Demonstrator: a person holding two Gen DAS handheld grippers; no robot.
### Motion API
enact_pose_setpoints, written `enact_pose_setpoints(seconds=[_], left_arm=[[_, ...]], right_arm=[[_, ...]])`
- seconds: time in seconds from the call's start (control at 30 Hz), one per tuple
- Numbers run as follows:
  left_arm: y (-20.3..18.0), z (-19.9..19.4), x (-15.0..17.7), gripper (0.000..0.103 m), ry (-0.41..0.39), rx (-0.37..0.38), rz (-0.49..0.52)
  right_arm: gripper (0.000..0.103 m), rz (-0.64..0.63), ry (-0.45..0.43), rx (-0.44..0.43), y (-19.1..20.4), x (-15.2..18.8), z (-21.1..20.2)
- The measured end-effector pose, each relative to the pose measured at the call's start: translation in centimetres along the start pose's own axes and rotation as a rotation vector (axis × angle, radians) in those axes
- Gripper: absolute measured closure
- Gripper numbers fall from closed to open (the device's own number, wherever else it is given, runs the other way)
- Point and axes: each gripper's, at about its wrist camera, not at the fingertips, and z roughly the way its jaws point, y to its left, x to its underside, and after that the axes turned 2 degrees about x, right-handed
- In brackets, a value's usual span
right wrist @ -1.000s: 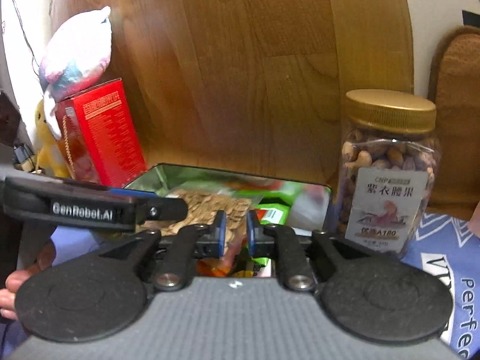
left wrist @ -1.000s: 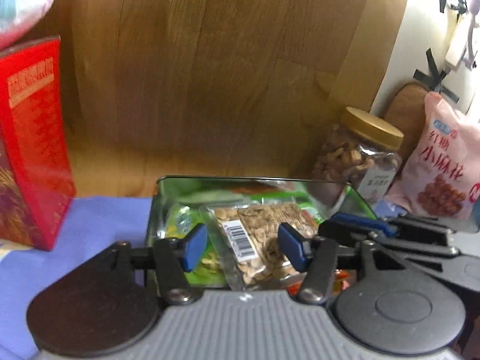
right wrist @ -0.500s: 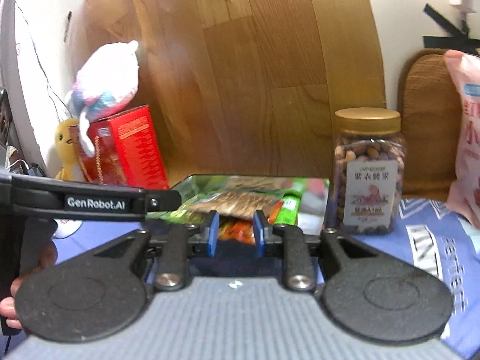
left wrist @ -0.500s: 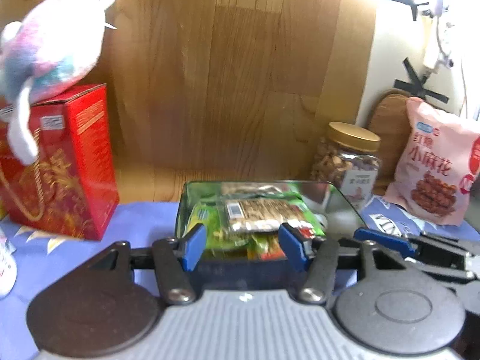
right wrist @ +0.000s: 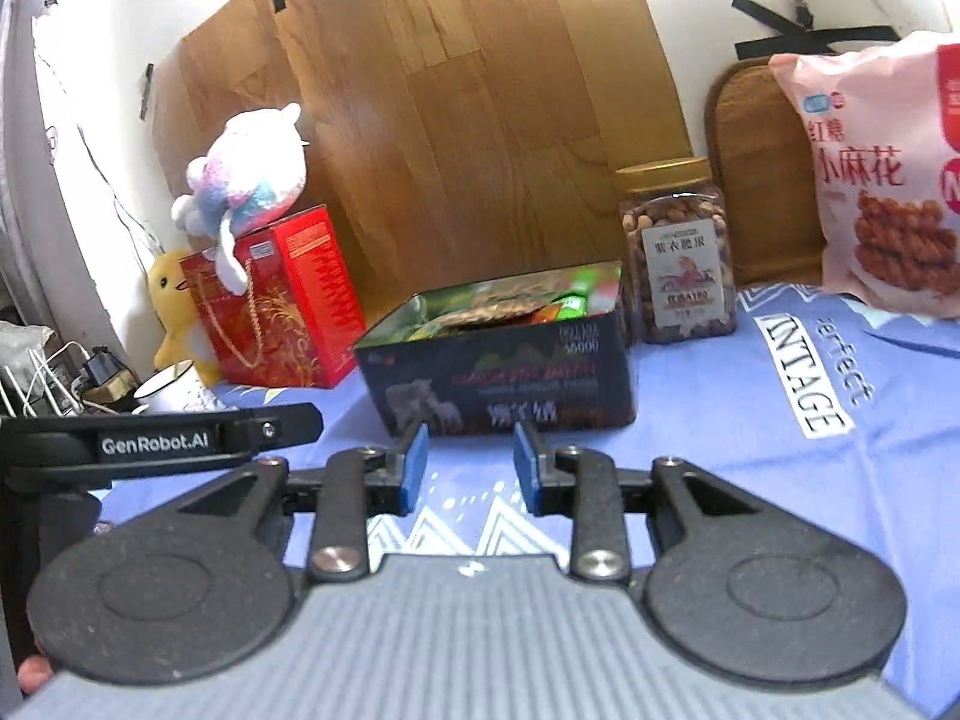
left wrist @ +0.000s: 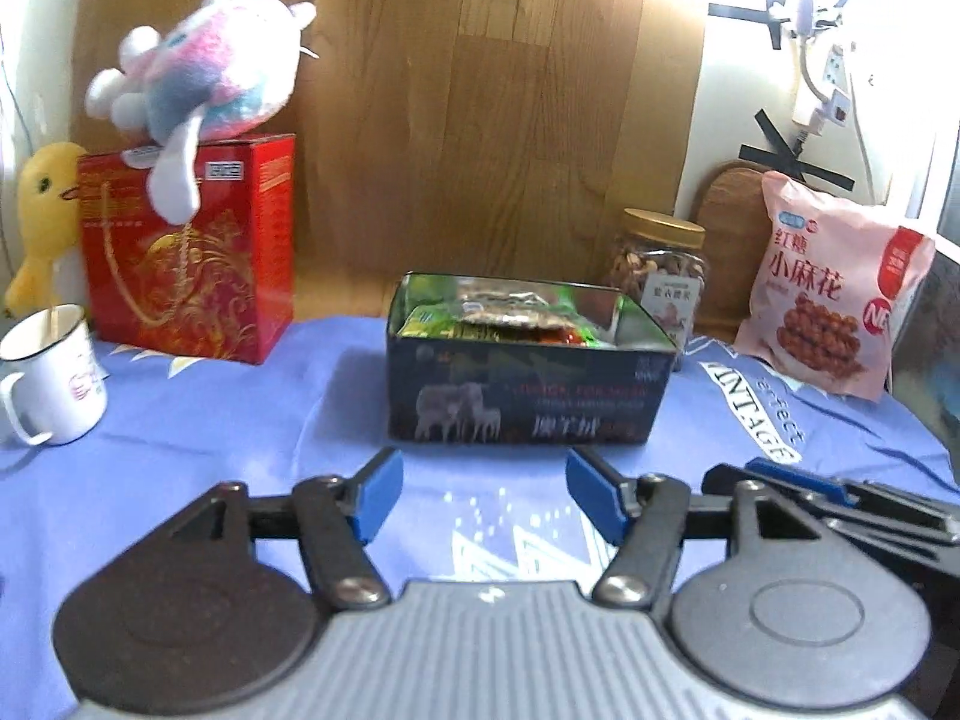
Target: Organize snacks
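A dark tin box (left wrist: 528, 390) (right wrist: 504, 378) stands on the blue cloth, filled with snack packets (left wrist: 510, 315) (right wrist: 504, 309); a clear packet of nuts lies on top. My left gripper (left wrist: 480, 495) hovers over the cloth in front of the tin, its jaws opening, nothing between them. My right gripper (right wrist: 471, 468) sits just short of the tin's front wall, its jaws opening too, with nothing between them. Its blue fingertips (left wrist: 786, 474) also show at the right of the left wrist view.
A nut jar (left wrist: 660, 267) (right wrist: 678, 252) with a gold lid and a pink snack bag (left wrist: 834, 288) (right wrist: 888, 180) stand behind the tin on the right. On the left are a red gift box (left wrist: 192, 252) with a plush toy (left wrist: 204, 84), a yellow duck (left wrist: 42, 216) and a white mug (left wrist: 51, 372).
Both grippers have pulled back from inside the tin to the cloth in front of it. The right jaws have widened from nearly shut; the left jaws have widened a little. The packets stay in the tin.
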Motion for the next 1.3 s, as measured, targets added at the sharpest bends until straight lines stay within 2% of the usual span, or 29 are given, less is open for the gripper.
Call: enact_pose_setpoints(seconds=[0.07,0.2,0.37,0.47,0.67,0.93,1.0,1.2,1.3], left_arm=[[-0.1,-1.2,0.8,0.028,-0.009,-0.01,0.003],[-0.5,-3.5,2.1,0.024,-0.027,-0.026,0.01],[-0.8,-6.1,3.4,0.008,-0.062,-0.055,0.019],[-1.2,-7.3,4.0,0.002,-0.078,-0.066,0.028],[-2.2,-9.4,4.7,0.0,-0.101,-0.08,0.051],[-2.9,-10.9,5.4,0.0,-0.096,-0.085,0.063],[-3.0,-11.2,5.5,0.0,-0.101,-0.09,0.07],[-2.9,-11.6,5.5,0.0,-0.108,-0.092,0.069],[-3.1,-11.4,5.6,0.0,-0.108,-0.121,0.085]], right_arm=[[0.057,-0.003,-0.01,0.003,0.6,0.5,-1.1],[0.057,-0.012,-0.029,-0.007,1.6,1.3,-3.2],[0.05,-0.028,-0.054,-0.007,2.7,2.4,-5.5],[0.05,-0.028,-0.064,-0.007,3.0,2.9,-6.7],[0.044,-0.006,-0.08,-0.011,3.6,3.6,-8.7],[0.043,-0.008,-0.108,-0.005,4.1,3.9,-10.7],[0.039,-0.008,-0.115,-0.003,4.2,4.0,-11.1],[0.038,-0.009,-0.129,0.0,4.2,4.0,-11.7],[0.038,-0.001,-0.127,0.004,4.0,4.1,-11.6]])
